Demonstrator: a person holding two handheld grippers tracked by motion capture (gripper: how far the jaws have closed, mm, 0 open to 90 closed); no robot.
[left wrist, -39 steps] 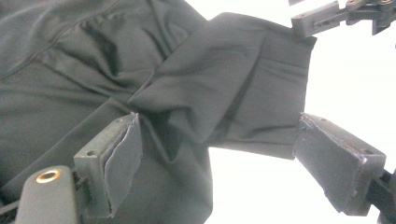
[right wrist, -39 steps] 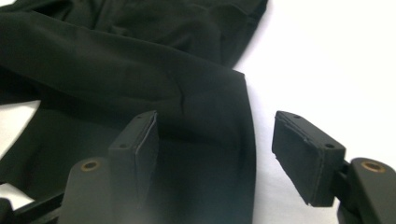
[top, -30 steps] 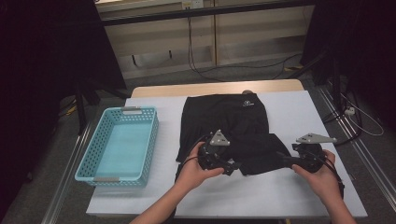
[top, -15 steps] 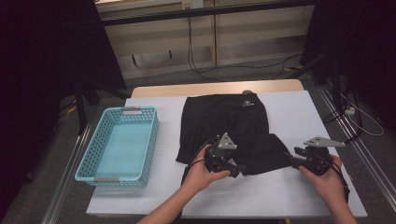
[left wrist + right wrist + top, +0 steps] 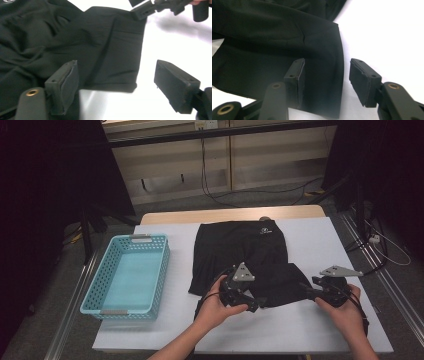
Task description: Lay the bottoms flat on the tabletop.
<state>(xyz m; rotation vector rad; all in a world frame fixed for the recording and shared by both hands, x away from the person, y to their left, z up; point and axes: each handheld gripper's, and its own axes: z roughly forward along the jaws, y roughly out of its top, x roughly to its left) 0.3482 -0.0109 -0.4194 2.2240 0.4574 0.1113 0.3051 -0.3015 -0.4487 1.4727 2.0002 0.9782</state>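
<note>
On the white table (image 5: 310, 245), just right of the turquoise basket (image 5: 127, 275), lies the black garment (image 5: 245, 257), and both my grippers sit at its near edge. My left gripper (image 5: 115, 87) has its jaws spread wide: one pad lies over the dark cloth, the other stands over bare table, and the garment's folded corner sits in the gap with neither pad pressing it. My right gripper (image 5: 325, 81) has just been opening a little; its jaws stand apart across the garment's side edge, one over the fabric, one over the table, nothing pinched. Right of the garment I see open white surface out to the table's edge, and a strip of bare table runs along the near side. From above, my hands and the gripper bodies cover the garment's near hem, so I cannot make out its outline there. Its folds are hard to read in the dark cloth.
</note>
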